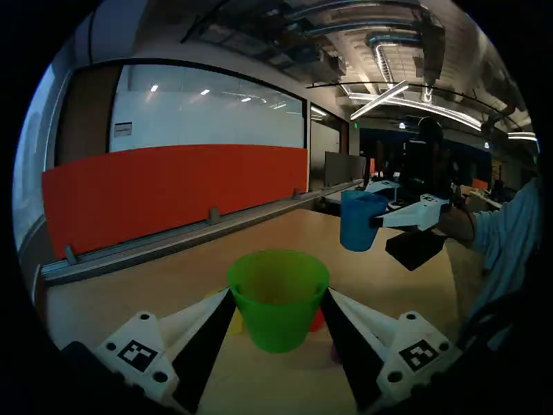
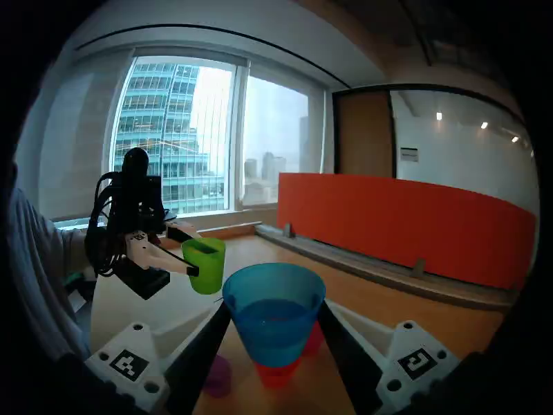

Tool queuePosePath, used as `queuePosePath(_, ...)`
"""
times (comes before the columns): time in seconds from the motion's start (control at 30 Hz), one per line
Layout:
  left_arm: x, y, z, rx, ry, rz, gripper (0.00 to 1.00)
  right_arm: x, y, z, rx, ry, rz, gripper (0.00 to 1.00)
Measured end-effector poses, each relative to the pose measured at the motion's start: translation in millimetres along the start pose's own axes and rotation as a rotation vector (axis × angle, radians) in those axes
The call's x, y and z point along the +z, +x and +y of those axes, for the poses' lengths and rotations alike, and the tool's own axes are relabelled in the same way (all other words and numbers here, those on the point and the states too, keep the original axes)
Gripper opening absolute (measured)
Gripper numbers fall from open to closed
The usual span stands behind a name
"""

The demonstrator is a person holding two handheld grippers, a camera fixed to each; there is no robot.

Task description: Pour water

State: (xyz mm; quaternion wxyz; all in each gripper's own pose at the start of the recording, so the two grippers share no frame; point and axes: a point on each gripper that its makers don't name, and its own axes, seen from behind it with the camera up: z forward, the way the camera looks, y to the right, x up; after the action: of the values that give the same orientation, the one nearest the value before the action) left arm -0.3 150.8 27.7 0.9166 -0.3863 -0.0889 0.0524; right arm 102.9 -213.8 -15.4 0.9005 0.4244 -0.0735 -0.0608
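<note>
A green cup (image 1: 278,299) stands upright between the fingers of my left gripper (image 1: 278,315), which is shut on it above the wooden table (image 1: 207,270). In the right gripper view that same green cup (image 2: 205,264) hangs at the left, held by the left gripper (image 2: 186,261). My right gripper (image 2: 274,332) is shut on a translucent blue cup (image 2: 274,311) that holds water. From the left gripper view the blue cup (image 1: 360,219) floats at the right, held upright by the right gripper (image 1: 379,221). The two cups are apart.
Under the blue cup a red cup (image 2: 276,372) and a small purple cup (image 2: 218,375) sit on the table (image 2: 387,290). An orange partition (image 1: 173,187) with a metal rail borders the table. A person's sleeve (image 1: 515,235) is at the right. Windows (image 2: 180,138) lie behind.
</note>
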Motion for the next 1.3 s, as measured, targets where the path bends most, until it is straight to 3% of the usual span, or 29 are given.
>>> queuePosePath(0.53, -8.9, 11.8, 14.3, -0.006, -0.006, 0.089, 0.85, 17.0, 32.0, -7.4, -0.078, 0.033, 0.017, 0.89)
queuePosePath(1.07, -10.1, 12.1, 26.7, 0.012, -0.018, 0.100, 0.85, 32.1, 59.9, -12.6, -0.177, 0.057, 0.050, 0.89)
queuePosePath(1.3, -9.2, 11.1, 33.1, 0.040, -0.017, 0.096, 0.85, 38.4, 72.5, -10.1, -0.255, 0.051, 0.062, 0.89)
